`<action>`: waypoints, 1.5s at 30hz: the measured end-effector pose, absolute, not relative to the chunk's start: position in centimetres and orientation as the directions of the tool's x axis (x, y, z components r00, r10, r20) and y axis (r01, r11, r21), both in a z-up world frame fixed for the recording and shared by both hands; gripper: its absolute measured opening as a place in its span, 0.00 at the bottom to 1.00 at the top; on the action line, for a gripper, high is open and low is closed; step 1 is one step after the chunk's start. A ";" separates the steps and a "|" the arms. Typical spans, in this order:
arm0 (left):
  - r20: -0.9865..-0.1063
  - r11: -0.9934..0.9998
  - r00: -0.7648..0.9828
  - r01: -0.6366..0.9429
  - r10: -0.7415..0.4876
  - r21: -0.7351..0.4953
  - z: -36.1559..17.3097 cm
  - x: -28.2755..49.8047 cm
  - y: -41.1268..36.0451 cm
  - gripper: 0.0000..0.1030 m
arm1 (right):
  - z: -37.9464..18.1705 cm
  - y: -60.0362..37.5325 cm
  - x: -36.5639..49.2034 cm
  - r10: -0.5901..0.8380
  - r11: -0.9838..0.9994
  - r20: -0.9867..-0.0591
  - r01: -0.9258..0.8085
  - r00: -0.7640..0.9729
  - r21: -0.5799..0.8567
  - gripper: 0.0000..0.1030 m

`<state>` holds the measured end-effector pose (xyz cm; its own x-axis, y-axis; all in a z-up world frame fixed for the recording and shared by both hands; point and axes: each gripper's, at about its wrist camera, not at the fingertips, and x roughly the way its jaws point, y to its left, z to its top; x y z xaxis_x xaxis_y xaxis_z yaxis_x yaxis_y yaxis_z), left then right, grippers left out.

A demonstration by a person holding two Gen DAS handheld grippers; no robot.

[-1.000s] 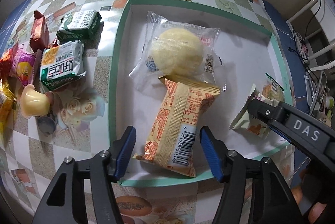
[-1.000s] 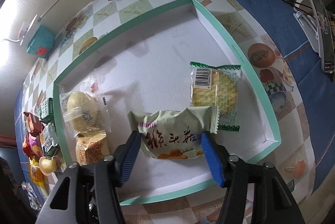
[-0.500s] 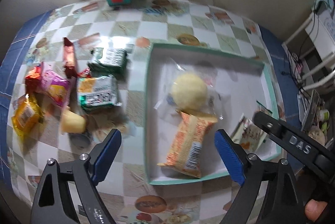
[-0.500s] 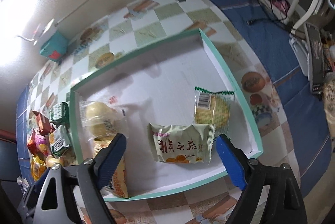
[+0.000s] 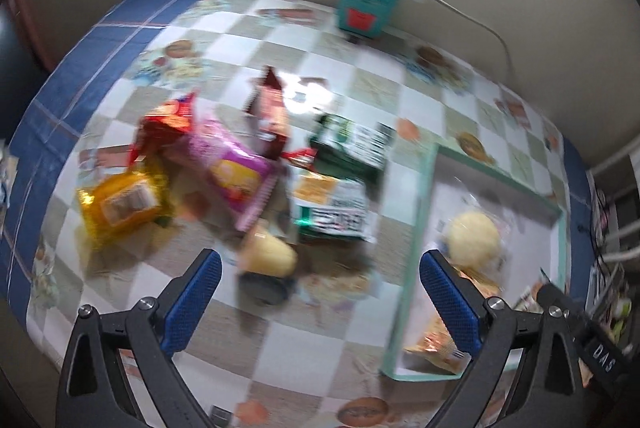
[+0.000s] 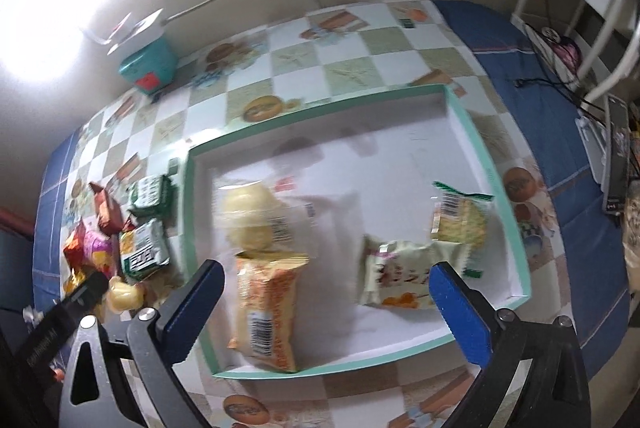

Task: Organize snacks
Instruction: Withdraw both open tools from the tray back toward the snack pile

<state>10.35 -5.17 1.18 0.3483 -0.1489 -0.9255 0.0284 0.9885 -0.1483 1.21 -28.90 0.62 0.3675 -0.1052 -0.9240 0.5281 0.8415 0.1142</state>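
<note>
My left gripper (image 5: pixel 318 268) hangs above the table with its jaws opening wide and nothing held. Below it lie the loose snacks: a jelly cup (image 5: pixel 268 256), a green-white packet (image 5: pixel 332 211), a pink packet (image 5: pixel 232 171) and a yellow packet (image 5: pixel 120 203). My right gripper (image 6: pixel 326 280) hovers over the green-rimmed tray (image 6: pixel 496 187), its jaws also opening and empty. In the tray lie a round bun (image 6: pixel 250 220), an orange packet (image 6: pixel 266 308), a pale green packet (image 6: pixel 404 276) and a cracker packet (image 6: pixel 460 220).
A teal box (image 5: pixel 364 5) with a white power strip and cable stands at the wall behind the table. White chair legs, cables and a dark device (image 6: pixel 616 155) crowd the right side beyond the blue table edge.
Both grippers opened wide and rose. The left one left the orange packet in the tray and swung left over the loose snacks. The right one let go of the pale green packet.
</note>
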 end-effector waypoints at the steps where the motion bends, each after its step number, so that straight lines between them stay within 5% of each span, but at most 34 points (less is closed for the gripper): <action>1: -0.925 0.989 0.353 0.011 -0.143 -0.148 1.3 10.5 -4.4 0.97 | 0.6 -28.2 1.5 -0.103 0.850 -0.925 0.515 0.367 0.110 1.00; 30: -0.921 0.875 0.390 -0.442 -0.009 -0.196 -1.2 11.8 16.3 0.97 | -2.1 -12.9 8.3 0.008 0.930 -0.925 0.336 0.380 0.146 1.00; 45: -0.915 0.908 0.389 -0.338 -0.104 -0.247 -3.5 14.0 14.1 0.96 | -5.7 -9.6 9.9 0.046 0.937 -0.940 0.312 0.338 0.158 1.00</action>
<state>13.98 14.08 -3.52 0.3890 -0.1044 -0.9153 -0.3376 0.9083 -0.2470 9.88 -9.61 -5.73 0.3376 0.0465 -0.9401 0.3118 0.9369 0.1583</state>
